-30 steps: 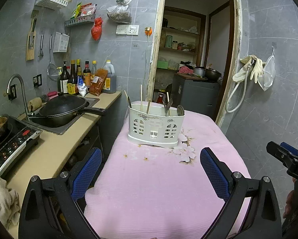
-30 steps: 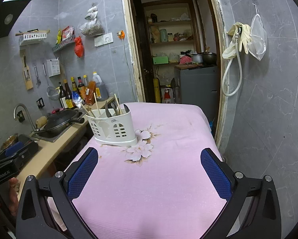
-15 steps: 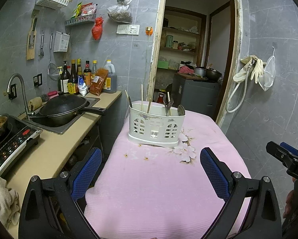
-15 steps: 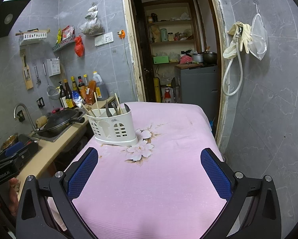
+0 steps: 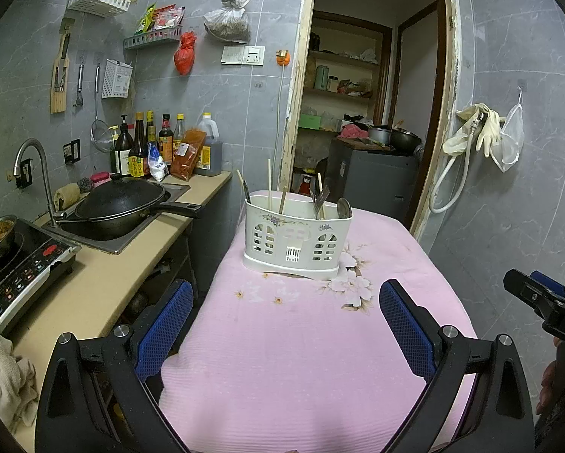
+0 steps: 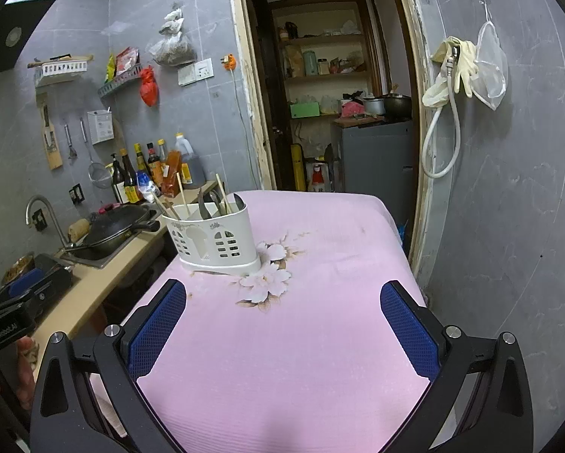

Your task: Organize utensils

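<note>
Both tongs gape wide and carry nothing: the left gripper (image 5: 286, 324) and the right gripper (image 6: 284, 324) hover over the near edge of the table (image 5: 301, 370), blue mesh pads facing each other across bare cloth. Nothing has shifted in the last second; both tools sit just where they were, so I'd judge the sorting hasn't started, or is already done. Up at the far left corner stands the utensil caddy (image 5: 295, 239), white slotted plastic with arched cut-outs, on a ribbed pink tablecloth printed with blossoms. Inside it, pale wooden chopsticks (image 5: 269, 179) lean on the left, dull metal spoons (image 5: 344, 207) on the right.
</note>
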`<state>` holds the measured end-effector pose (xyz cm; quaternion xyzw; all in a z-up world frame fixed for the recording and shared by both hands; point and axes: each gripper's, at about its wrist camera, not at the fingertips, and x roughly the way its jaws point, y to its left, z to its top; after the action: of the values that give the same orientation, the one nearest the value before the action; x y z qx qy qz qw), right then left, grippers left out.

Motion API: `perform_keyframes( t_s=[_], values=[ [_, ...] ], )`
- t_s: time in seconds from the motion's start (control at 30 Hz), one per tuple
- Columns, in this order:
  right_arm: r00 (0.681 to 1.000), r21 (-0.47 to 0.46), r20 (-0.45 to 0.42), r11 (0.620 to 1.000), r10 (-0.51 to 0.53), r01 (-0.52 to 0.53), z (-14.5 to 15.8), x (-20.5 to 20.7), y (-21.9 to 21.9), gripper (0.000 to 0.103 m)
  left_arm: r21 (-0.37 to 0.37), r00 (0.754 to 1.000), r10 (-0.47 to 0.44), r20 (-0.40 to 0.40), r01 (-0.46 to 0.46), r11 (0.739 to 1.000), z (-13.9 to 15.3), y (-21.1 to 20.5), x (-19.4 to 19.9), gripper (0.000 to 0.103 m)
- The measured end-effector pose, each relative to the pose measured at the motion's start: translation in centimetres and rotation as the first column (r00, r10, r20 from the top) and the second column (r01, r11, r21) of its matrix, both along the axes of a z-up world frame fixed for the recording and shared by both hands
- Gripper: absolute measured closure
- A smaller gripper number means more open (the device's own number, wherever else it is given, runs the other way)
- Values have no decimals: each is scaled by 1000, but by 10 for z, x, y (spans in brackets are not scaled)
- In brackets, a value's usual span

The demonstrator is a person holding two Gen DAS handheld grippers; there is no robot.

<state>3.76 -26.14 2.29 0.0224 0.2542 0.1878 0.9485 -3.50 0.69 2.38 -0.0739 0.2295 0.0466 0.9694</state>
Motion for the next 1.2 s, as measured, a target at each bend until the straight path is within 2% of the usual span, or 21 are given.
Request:
perform_keyframes(
  t_s=[0.4, 0.53, 1.2],
  values=[
    [1000, 4, -10, 1000, -1, 1, -3, 4, -1, 0, 9, 1000, 4, -5, -4, 1000, -6, 3, 1, 6],
    [1000, 7, -7, 1000, 1, -1, -3, 3, -1, 0, 38, 999, 35, -5, -35, 999, -9, 0, 3, 6],
    [1000, 15, -27, 1000, 2, -2, -4, 9, -1, 0, 43, 999, 32, -31, -31, 999, -14, -8, 16, 6]
  ],
)
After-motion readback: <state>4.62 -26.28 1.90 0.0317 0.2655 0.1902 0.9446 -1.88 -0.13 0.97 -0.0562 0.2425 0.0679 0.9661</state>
